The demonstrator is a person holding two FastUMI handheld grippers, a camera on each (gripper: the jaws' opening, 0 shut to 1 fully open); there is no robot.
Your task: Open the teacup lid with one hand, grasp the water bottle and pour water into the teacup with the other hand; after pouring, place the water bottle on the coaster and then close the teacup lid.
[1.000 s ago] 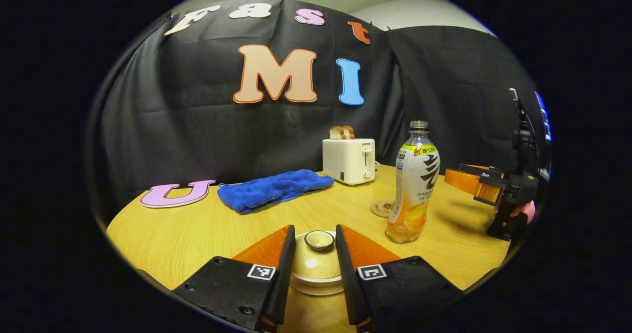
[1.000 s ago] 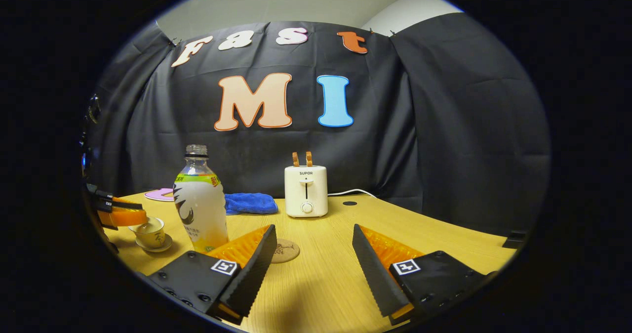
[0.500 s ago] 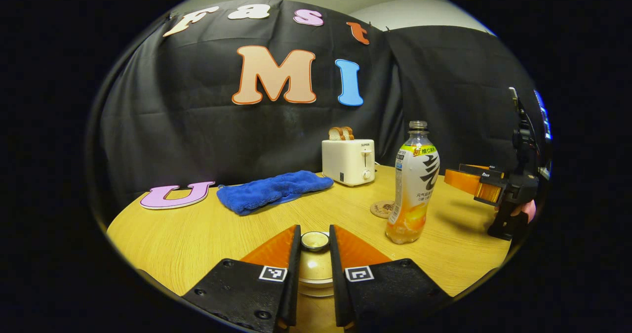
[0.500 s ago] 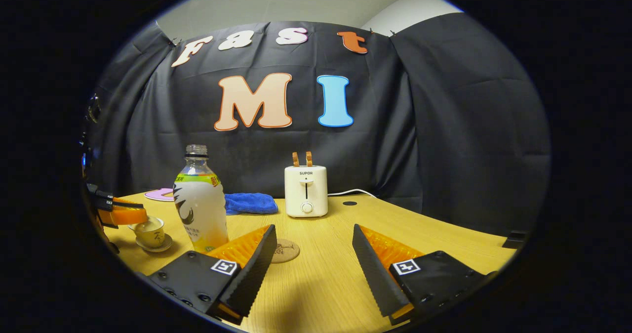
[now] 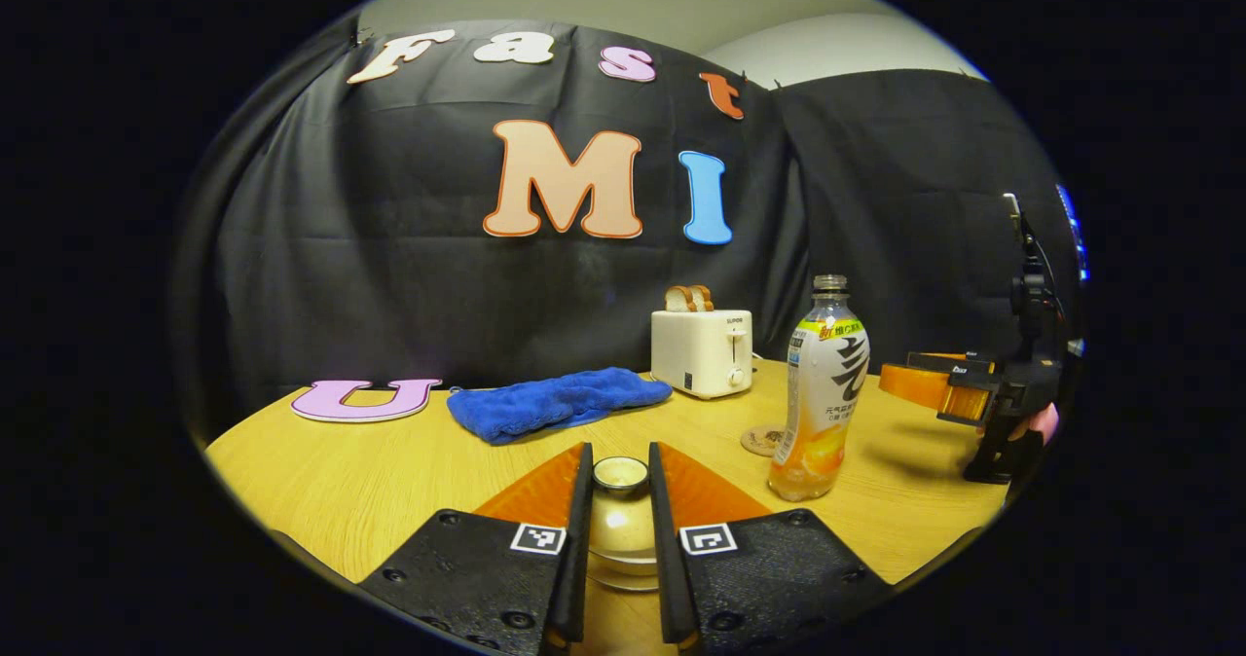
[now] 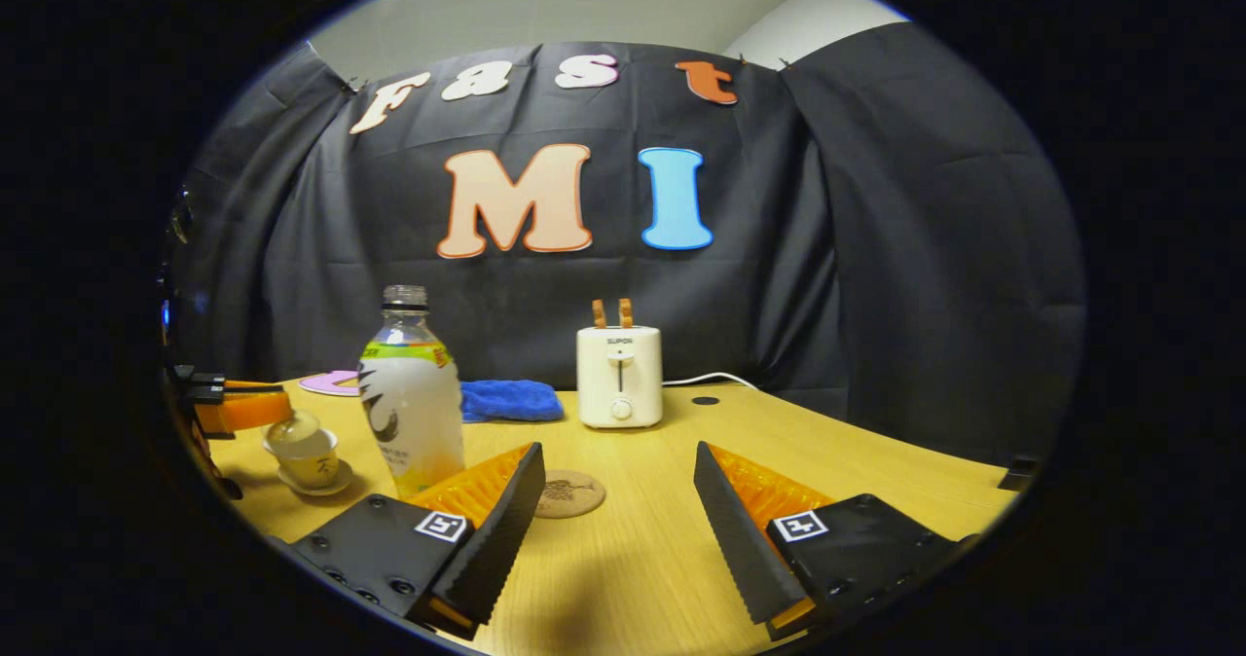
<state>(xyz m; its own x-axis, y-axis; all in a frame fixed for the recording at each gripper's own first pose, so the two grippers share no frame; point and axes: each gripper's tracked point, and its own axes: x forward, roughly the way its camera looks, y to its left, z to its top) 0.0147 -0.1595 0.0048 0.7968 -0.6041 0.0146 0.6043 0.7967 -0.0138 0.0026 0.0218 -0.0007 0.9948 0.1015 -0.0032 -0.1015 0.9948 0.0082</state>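
The left gripper (image 5: 619, 500) has its jaws clamped on the lid (image 5: 620, 474), just above the teacup (image 6: 305, 455); the right gripper (image 6: 615, 500) hangs with jaws apart near the bottle (image 6: 413, 405).

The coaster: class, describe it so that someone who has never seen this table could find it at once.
Start at the white toaster at the back of the wooden table. Come forward to the tall water bottle; the coaster lies flat just beside its base. It is the only thin brown disc there, bearing a dark printed pattern.
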